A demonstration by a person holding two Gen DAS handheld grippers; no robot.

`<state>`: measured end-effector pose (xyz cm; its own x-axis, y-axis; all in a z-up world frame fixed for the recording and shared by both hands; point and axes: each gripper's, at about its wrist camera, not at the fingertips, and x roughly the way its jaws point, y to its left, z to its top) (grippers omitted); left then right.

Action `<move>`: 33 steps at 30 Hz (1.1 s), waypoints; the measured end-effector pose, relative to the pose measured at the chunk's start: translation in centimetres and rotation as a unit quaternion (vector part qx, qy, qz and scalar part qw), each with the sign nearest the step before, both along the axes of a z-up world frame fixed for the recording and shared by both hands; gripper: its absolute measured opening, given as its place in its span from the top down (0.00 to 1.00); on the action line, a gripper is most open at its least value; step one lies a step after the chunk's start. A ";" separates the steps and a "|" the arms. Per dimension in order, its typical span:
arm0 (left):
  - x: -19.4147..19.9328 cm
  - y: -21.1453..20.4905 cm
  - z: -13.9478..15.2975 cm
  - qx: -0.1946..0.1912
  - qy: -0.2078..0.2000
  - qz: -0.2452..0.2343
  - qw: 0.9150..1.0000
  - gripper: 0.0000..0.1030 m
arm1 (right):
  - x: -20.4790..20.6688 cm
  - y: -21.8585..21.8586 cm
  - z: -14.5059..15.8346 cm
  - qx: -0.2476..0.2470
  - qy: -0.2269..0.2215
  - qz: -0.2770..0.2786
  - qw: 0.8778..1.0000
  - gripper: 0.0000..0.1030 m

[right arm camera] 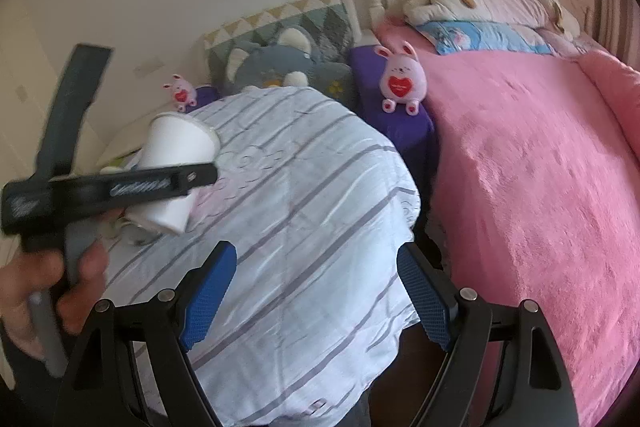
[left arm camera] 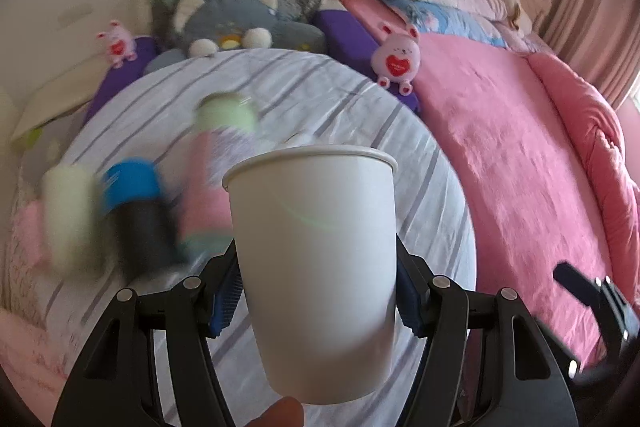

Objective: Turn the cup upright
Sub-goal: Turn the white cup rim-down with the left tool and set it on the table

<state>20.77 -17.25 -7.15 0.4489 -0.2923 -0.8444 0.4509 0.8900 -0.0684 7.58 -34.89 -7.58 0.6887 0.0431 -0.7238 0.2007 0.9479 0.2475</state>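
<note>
In the left wrist view, one white paper cup (left arm camera: 316,267) is sitting rim-up between the two blue pads of the left gripper (left arm camera: 316,291), which is pinching its sides above the striped cloth (left arm camera: 320,99). Behind the cup, four blurred bottles (left arm camera: 136,215) are lying or standing close together on the cloth, partly hidden by the cup. Two pink bunny toys (left arm camera: 396,61) and one grey plush (left arm camera: 240,19) are sitting beyond, beside the pink blanket (left arm camera: 520,147).

In the right wrist view, the right gripper (right arm camera: 316,291) is hovering with its fingers spread wide, nothing between them. At left, the cup (right arm camera: 176,167) is tilting slightly, crossed by the black body of the left gripper (right arm camera: 120,187), which is blocking its middle. Both bunnies are showing again.
</note>
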 end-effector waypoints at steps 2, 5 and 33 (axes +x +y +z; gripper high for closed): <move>-1.3 2.1 0.1 0.002 -0.004 0.015 1.000 0.36 | -0.6 1.2 0.3 0.000 -0.005 0.009 1.000 0.19; -2.8 5.3 -1.0 0.018 -0.007 0.051 0.998 0.36 | -1.7 3.2 0.3 0.004 -0.008 0.027 1.000 0.19; -6.3 12.0 -4.6 0.025 -0.012 0.119 0.993 0.07 | -5.9 9.5 2.0 -0.022 -0.018 0.063 0.998 0.19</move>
<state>14.44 -5.24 -11.72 0.5201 -0.1338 -0.8436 0.2293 0.9733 -0.0130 1.65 -25.35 -5.56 0.7049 0.1004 -0.7022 0.0710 0.9750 0.2107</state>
